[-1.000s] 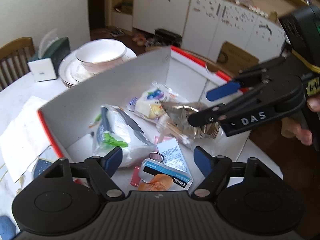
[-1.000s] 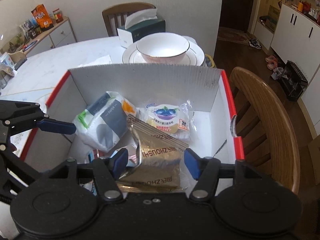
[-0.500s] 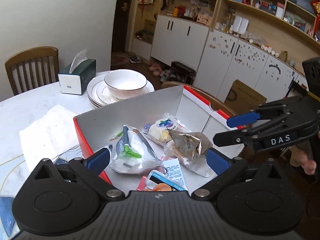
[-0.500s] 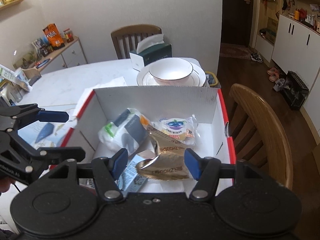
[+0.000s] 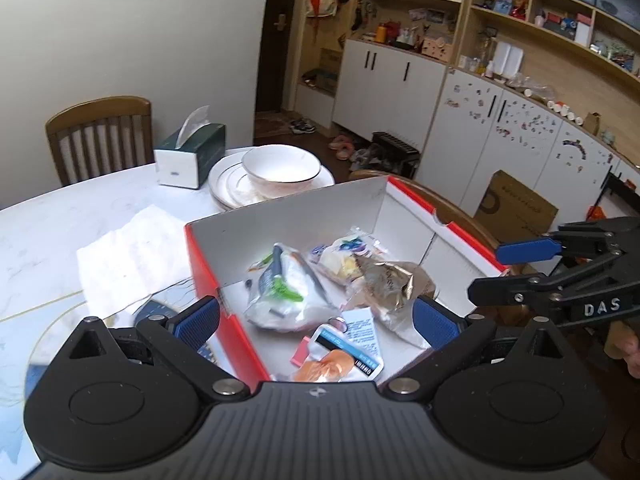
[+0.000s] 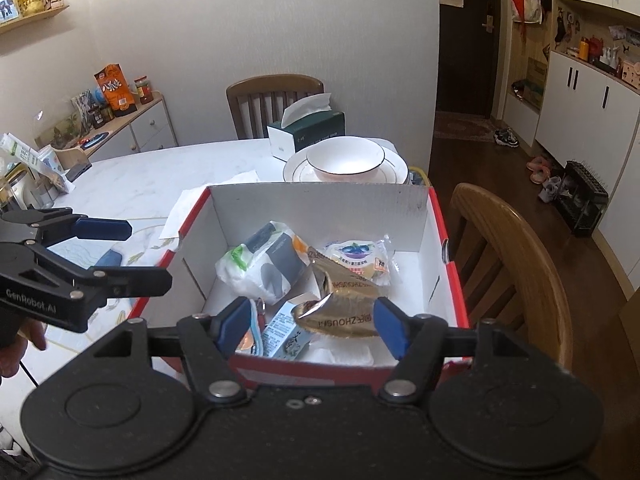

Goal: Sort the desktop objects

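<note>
I had both grippers above the red-and-white cardboard box (image 6: 416, 204). My left gripper (image 5: 316, 320) stood wide with nothing between its pads; my right gripper (image 6: 312, 320) had just been opening, also empty. The gold foil packet (image 6: 344, 312) lay inside the box, near its front wall, beside a tissue pack (image 6: 264, 268) and a blueberry snack bag (image 6: 360, 256).

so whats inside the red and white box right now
Inside the box: a white tissue pack, a blueberry pastry packet, a gold foil bag, a small blue-and-white carton and an orange packet. Whatever lies beneath them is covered.
</note>
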Action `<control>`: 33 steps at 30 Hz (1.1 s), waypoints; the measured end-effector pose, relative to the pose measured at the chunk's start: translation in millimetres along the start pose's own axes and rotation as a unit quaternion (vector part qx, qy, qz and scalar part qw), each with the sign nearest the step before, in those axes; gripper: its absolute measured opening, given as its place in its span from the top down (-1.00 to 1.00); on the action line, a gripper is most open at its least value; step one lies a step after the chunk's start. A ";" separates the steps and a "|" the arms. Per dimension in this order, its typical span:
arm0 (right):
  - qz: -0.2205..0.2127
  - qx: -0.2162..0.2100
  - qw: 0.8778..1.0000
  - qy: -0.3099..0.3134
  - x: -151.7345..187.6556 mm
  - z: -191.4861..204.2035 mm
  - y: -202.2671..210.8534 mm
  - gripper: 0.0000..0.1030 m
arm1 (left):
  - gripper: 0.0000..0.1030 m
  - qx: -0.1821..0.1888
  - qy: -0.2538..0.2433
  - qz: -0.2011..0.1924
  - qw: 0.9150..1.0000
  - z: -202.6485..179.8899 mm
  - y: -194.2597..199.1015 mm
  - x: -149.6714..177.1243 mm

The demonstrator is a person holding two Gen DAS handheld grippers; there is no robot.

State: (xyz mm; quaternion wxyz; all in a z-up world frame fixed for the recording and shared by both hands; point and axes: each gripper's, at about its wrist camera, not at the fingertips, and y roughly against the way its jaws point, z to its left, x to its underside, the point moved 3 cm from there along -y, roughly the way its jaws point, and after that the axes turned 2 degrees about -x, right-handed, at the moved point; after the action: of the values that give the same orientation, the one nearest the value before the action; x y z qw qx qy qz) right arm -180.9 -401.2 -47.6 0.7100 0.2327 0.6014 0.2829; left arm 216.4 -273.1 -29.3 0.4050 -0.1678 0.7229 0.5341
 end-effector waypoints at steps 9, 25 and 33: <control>-0.020 -0.004 1.000 -0.009 14.5 15.7 10.6 -0.40 | -1.00 -0.019 0.011 0.018 1.000 4.5 14.2 13.6; -0.020 0.002 1.000 -0.019 39.9 30.4 17.7 -0.41 | -1.00 -0.034 0.000 0.045 0.998 4.9 15.3 35.2; -0.016 0.000 1.000 -0.025 44.5 36.1 16.0 -0.41 | -1.00 -0.013 0.006 0.057 0.998 5.0 12.5 40.9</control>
State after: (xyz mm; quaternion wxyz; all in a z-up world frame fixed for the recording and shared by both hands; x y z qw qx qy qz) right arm -142.1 -358.8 -63.0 0.7292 0.2301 0.5873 0.2653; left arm 184.8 -256.1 -53.1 0.3679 -0.1347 0.7266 0.5645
